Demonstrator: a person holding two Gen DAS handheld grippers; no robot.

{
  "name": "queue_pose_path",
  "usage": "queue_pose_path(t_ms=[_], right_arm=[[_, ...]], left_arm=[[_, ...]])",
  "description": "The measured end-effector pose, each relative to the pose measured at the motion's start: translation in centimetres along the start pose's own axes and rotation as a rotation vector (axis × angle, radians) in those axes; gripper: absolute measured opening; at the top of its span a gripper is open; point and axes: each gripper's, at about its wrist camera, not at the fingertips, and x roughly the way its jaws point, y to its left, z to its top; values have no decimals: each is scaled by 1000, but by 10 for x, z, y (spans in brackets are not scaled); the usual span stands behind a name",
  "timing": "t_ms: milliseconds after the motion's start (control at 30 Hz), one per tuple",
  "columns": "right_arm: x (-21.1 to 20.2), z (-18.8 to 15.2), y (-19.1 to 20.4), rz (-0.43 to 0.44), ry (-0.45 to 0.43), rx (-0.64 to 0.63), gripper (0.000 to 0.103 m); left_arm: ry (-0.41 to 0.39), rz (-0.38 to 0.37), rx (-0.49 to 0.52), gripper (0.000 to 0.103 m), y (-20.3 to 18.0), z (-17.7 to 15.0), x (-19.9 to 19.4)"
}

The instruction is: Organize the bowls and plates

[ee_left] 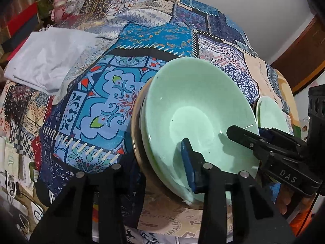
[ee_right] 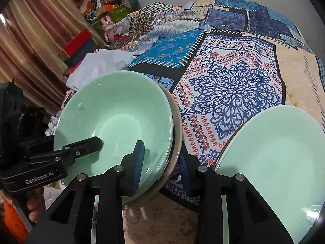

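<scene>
Right hand-held gripper (ee_right: 160, 168): pinching the near rim of the stacked bowls, one blue pad inside, one outside.
Left hand-held gripper (ee_left: 162, 162): pads straddling the opposite rim; grip unclear.
Glossy mint-green ceramic bowl (ee_right: 113, 122): nested in a brown-rimmed bowl (ee_right: 176, 126), tilted over the patchwork-covered bed (ee_right: 233, 77).
Pale green plate (ee_right: 274, 162): just right, apart.

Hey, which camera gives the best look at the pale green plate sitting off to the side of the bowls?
The right wrist view: the pale green glazed plate fills its lower right, its round face almost wholly visible. The left wrist view catches only a sliver of it behind the stacked green bowl.
</scene>
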Motion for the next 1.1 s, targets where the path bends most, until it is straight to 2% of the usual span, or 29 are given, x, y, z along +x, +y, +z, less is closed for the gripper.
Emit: queue_pose_path(t_ms=[267, 600, 1100], right_arm=[[-2, 2, -2, 11, -1, 27, 30], [-17, 5, -8, 18, -31, 47, 30], [-77, 6, -37, -24, -143, 98, 30]], left_arm=[[-5, 28, 8, 38, -3, 2, -2], [-15, 15, 1, 39, -12, 10, -8], [-70, -27, 93, 38, -73, 32, -32]])
